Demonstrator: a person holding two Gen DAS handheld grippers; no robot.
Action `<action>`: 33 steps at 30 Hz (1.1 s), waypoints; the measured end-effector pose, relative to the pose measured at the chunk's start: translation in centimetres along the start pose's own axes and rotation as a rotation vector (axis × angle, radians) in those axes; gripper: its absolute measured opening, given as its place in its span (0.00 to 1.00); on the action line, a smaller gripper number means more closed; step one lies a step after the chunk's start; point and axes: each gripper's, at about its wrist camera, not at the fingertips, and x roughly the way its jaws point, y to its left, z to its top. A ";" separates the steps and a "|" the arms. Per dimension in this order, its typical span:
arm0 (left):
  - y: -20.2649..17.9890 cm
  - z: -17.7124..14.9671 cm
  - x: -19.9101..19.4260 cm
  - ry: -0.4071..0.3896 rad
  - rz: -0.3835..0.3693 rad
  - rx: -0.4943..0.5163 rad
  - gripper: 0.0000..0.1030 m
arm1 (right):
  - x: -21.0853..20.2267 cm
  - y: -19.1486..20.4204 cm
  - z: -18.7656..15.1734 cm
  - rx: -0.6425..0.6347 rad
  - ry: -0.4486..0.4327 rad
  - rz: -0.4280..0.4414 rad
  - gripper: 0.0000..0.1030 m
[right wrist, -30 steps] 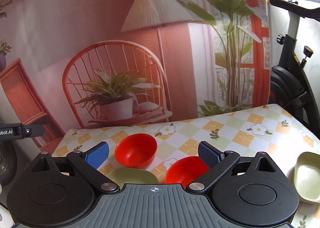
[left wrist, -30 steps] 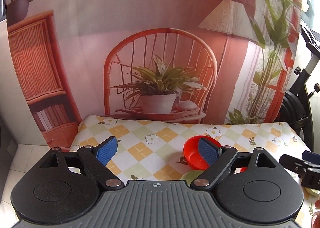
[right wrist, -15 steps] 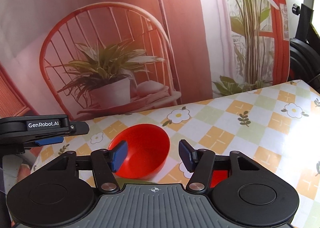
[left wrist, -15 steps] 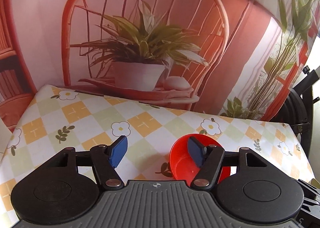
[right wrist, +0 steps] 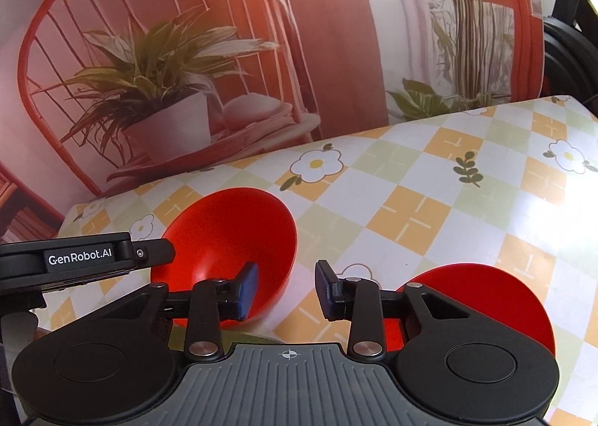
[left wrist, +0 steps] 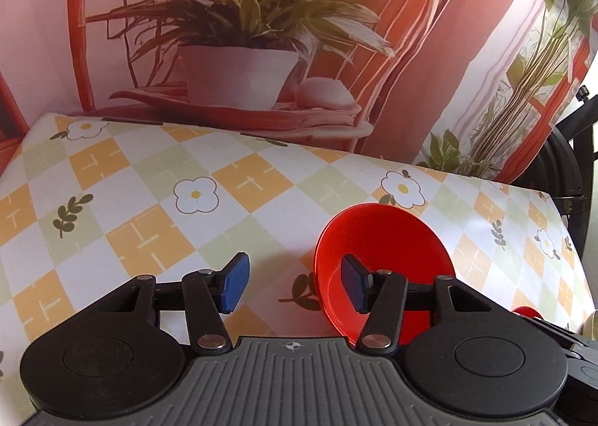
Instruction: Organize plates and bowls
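Now | my left gripper [left wrist: 295, 282] gapes, one finger inside red bowl [left wrist: 388, 235] | my right gripper [right wrist: 287, 289] gapes empty beside red bowl | tablecloth [left wrist: 149, 201] beneath

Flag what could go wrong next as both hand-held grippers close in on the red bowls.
1. The left hand-held gripper is open with one finger inside the red bowl and one outside; closing on the thin rim could tip or skid it on the glossy tablecloth.
2. The right hand-held gripper sits open between that bowl and a second red bowl, close to the left one, so the two could collide.
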 end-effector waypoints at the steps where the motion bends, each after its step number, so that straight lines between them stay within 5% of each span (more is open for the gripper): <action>1: 0.1 -0.1 0.2 0.008 -0.009 -0.003 0.50 | 0.2 0.0 0.0 0.000 0.007 0.000 0.30; 8: 0.2 -0.7 1.3 0.035 -0.034 0.011 0.24 | 1.2 -0.1 0.1 0.022 0.041 0.010 0.26; 12: -0.7 -0.8 1.0 0.032 -0.044 0.042 0.08 | 1.2 0.3 0.2 0.015 0.051 0.041 0.11; 33: -4.5 -3.1 -12.0 -0.113 -0.046 0.070 0.09 | -10.6 0.2 -0.3 0.002 -0.086 0.106 0.09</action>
